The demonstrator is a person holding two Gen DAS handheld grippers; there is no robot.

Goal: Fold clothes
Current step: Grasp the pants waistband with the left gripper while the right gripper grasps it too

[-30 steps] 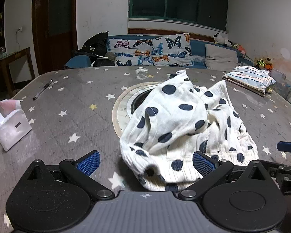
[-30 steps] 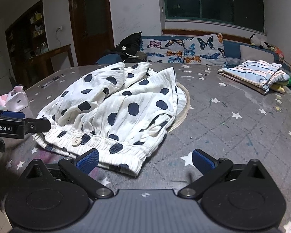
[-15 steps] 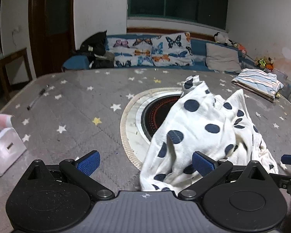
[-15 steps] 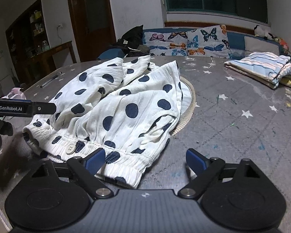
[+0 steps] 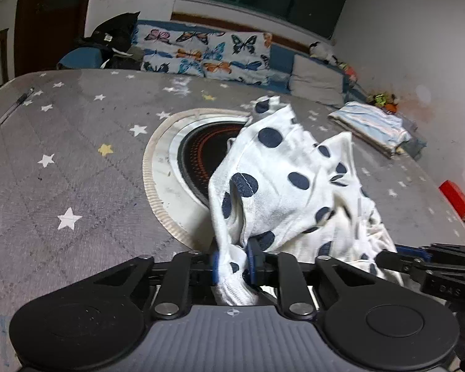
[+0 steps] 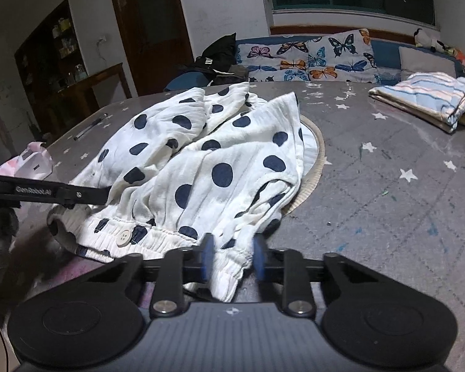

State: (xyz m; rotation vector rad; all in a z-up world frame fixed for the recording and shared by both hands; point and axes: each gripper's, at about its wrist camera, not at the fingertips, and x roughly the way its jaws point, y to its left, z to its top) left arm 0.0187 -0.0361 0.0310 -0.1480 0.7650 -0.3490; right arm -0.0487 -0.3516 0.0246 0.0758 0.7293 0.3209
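Barely begun | polka-dot garment (image 6: 220, 167) lies crumpled on table (image 6: 387, 204) — unfolded | left tool (image 5: 232, 266), right tool (image 6: 232, 257) just closed, both pinching its waistband | striped pile (image 6: 431, 96) already folded

We are seeing the left gripper (image 5: 232, 266), wide apart a second ago, having just been closing onto a bunched corner of the white cotton garment with navy polka dots (image 5: 282, 179). The right gripper (image 6: 234, 259) has likewise just been closing, now pinching the elastic waistband hem. The garment is uncovering more of the round black inset burner (image 5: 201, 161).
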